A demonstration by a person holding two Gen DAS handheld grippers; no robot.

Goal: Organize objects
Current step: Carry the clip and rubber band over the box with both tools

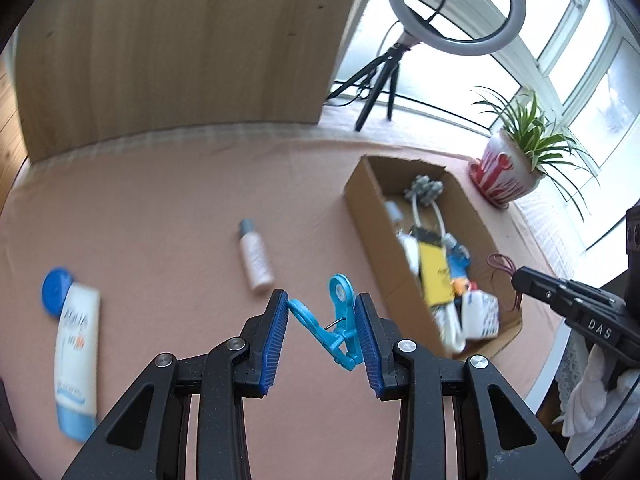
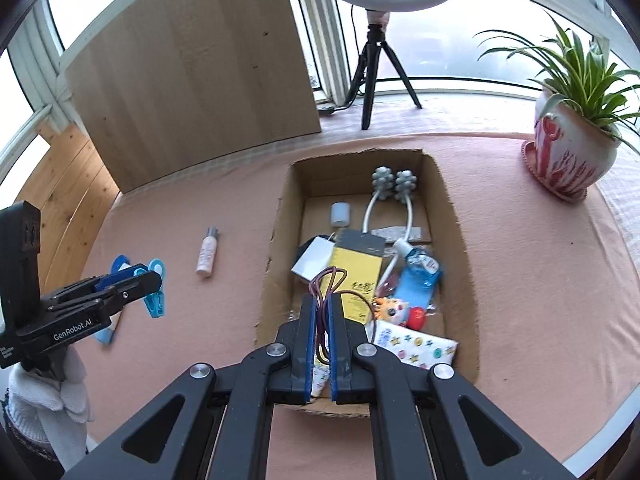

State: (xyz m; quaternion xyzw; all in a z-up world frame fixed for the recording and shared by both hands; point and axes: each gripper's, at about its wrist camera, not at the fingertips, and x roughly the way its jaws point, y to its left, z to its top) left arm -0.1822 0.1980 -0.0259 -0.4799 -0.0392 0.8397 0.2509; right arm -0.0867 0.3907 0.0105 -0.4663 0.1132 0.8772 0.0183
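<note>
Our left gripper (image 1: 322, 314) holds a turquoise plastic clip (image 1: 332, 322) between its blue pads, the clip sitting crosswise in the gap with its round end up, above the pink tablecloth (image 1: 160, 208). Our right gripper (image 2: 320, 312) is closed tight on some thin dark red hair ties (image 2: 326, 280), whose loops stick out past the fingertips, right over the near end of the cardboard box (image 2: 456, 216).

In the box we see a yellow and black packet (image 2: 358, 268), a blue bottle (image 2: 418, 276), a white massage roller with two grey knobbed heads (image 2: 394, 188), a small white cap (image 2: 340, 214), a little clown toy (image 2: 396, 312) and a white pouch printed with stars (image 2: 416, 348).

On the cloth left of the box lies a small pink bottle (image 1: 256, 258) on its side. Farther left lies a white and blue tube (image 1: 76, 360) with a round blue cap.

Beyond the box stand a potted plant (image 2: 568, 156), a ring light on a tripod (image 2: 376, 52) and a wooden board (image 2: 192, 76).
</note>
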